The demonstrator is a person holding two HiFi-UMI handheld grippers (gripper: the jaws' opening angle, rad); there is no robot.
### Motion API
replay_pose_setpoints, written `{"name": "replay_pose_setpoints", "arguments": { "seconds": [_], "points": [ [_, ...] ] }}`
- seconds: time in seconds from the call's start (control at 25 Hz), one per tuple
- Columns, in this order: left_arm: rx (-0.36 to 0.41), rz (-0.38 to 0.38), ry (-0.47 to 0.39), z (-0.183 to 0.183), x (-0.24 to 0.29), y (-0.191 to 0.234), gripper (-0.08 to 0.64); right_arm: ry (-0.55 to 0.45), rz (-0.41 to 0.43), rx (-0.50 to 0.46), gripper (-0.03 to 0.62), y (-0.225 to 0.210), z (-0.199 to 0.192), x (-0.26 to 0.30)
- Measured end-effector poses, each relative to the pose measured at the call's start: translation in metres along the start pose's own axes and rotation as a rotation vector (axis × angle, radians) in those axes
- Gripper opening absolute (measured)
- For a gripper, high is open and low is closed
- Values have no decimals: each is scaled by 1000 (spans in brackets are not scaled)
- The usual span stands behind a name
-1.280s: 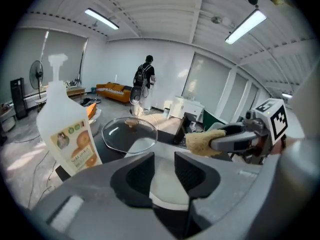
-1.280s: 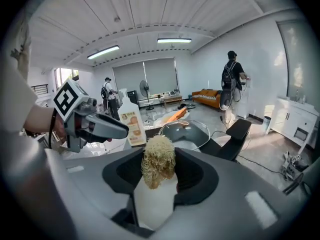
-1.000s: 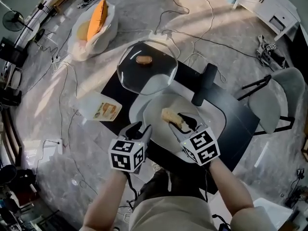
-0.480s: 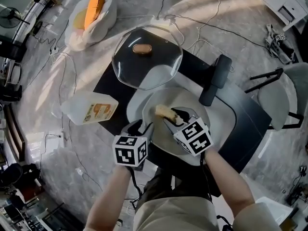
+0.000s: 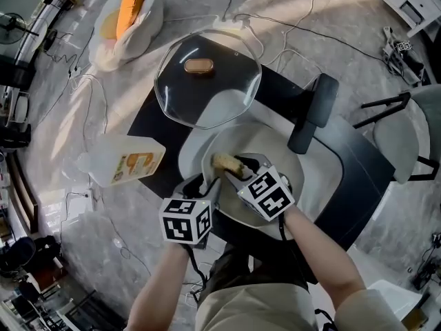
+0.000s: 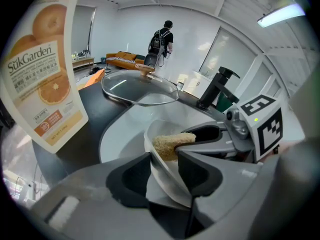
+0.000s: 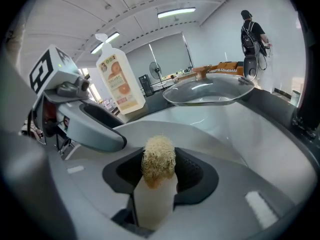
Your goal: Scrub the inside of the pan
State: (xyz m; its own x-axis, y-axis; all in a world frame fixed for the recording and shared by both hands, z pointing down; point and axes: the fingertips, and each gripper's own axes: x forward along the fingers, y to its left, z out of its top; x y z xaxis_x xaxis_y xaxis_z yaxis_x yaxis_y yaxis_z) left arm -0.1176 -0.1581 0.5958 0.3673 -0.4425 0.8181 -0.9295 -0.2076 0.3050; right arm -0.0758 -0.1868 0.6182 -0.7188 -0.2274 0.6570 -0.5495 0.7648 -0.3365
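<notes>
A pale grey pan with a black handle sits on a black table. My right gripper is shut on a tan loofah sponge, which is low inside the pan near its left wall. The right gripper view shows the sponge clamped between the pads. My left gripper straddles the pan's near-left rim. One pad is outside the wall and one inside. Its jaws have just been closing slightly around the thin rim and still stand wide.
A glass lid with a wooden knob lies just beyond the pan. A bottle with an orange label lies at the table's left edge. A white bag, cables and a chair are on the floor around the table.
Both grippers have come down to the pan. The sponge has moved left and lower inside it. My left gripper has dropped over the rim.
</notes>
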Motion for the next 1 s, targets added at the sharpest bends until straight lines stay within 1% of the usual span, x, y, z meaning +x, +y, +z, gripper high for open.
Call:
{"name": "replay_pose_setpoints", "arguments": {
  "seconds": [0.12, 0.2, 0.36, 0.48, 0.68, 0.76, 0.88, 1.0],
  "points": [
    [-4, 7, 7, 1, 0, 0, 176, 38, -6, -64, 170, 3, -5, 14],
    [-14, 16, 5, 1, -1, 0, 169, 44, -29, -105, 167, 0, -7, 20],
    [-42, 21, -17, 3, -2, 3, 160, 11, -79, -98, 163, -23, -3, 26],
    [-52, 16, -28, 4, -3, 5, 160, 14, -141, -111, 161, -40, -5, 29],
    [-41, 20, -25, 3, -3, 6, 160, 51, -261, -138, 160, -70, -13, 28],
    [-43, 17, -28, 3, -3, 7, 160, 89, -320, -160, 160, -84, -23, 24],
    [-45, 8, -38, 3, -2, 7, 166, 180, -405, -185, 160, -105, -44, 12],
    [-44, 7, -39, 3, -2, 7, 166, 296, -429, -169, 158, -116, -69, -3]
  ]
}}
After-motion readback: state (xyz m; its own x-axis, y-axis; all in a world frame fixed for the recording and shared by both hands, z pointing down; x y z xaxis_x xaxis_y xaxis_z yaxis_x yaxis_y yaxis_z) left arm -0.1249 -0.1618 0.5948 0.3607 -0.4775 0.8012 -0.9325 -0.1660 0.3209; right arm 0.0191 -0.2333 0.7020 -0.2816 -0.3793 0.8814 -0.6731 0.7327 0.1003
